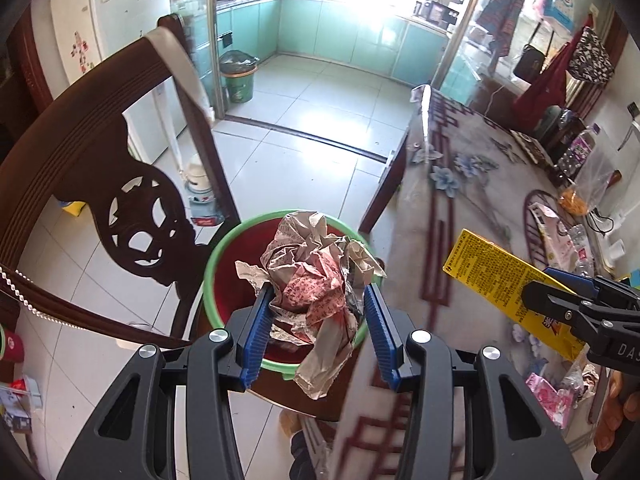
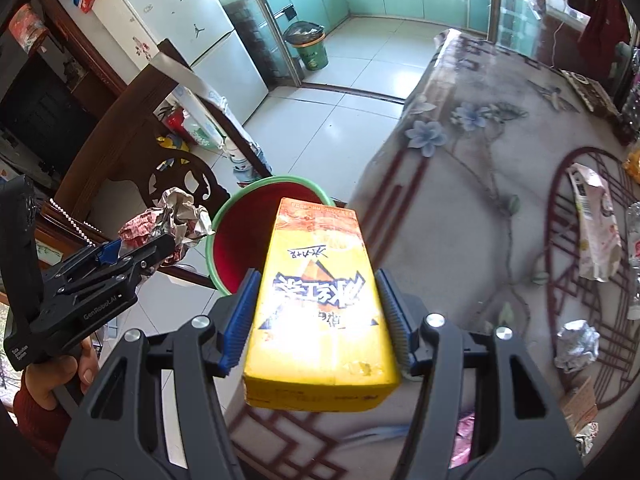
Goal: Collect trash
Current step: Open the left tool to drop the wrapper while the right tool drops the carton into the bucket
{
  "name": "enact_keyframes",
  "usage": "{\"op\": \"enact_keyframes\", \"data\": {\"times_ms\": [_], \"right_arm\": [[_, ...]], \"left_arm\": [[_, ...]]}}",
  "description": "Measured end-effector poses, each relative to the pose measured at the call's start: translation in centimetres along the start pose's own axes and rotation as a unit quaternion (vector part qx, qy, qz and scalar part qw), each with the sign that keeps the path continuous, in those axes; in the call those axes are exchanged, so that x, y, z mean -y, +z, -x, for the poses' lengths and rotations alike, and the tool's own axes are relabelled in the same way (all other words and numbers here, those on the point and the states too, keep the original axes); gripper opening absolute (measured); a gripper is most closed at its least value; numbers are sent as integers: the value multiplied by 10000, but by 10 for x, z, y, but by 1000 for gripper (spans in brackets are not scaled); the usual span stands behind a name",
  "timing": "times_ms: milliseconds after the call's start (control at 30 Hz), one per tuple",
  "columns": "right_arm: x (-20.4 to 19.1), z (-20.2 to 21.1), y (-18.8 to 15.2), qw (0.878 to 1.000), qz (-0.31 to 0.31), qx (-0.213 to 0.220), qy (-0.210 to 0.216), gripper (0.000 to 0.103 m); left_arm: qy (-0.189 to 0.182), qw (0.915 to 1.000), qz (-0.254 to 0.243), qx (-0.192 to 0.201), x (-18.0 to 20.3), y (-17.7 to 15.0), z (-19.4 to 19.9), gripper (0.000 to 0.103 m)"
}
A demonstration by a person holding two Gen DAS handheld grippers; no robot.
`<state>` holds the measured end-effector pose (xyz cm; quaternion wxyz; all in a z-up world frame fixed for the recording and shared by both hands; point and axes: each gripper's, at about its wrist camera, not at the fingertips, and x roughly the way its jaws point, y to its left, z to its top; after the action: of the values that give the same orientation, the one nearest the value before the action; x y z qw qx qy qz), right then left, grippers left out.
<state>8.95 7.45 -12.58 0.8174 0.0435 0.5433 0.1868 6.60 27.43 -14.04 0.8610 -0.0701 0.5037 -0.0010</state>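
My left gripper (image 1: 318, 296) is shut on a crumpled paper wrapper (image 1: 312, 276) and holds it over the red bin with a green rim (image 1: 212, 264). In the right wrist view the left gripper (image 2: 160, 246) and wrapper (image 2: 168, 218) are just left of the bin (image 2: 224, 216). My right gripper (image 2: 316, 284) is shut on a yellow drink carton (image 2: 316, 304), held above the table edge next to the bin. The carton (image 1: 492, 272) and right gripper (image 1: 536, 300) show at the right of the left wrist view.
A dark wooden chair (image 1: 120, 184) stands left of the bin. The table with a floral cloth (image 2: 480, 184) holds a pink wrapper (image 2: 596, 220), a foil ball (image 2: 578, 344) and other scraps. A second lined bin (image 2: 308, 46) stands by the kitchen door.
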Motion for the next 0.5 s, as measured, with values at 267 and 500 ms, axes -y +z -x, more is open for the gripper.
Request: {"op": "enact_keyframes", "data": {"times_ms": [267,500], "right_arm": [[-26,-27,8,9999,-52,-147,51,57],[-41,-39,13,9997,-50,-234,39,57]], "left_arm": [[18,9998,41,-195,-34,6,-20,43],[-69,9997,-25,-238,-44,12,-29,44]]}}
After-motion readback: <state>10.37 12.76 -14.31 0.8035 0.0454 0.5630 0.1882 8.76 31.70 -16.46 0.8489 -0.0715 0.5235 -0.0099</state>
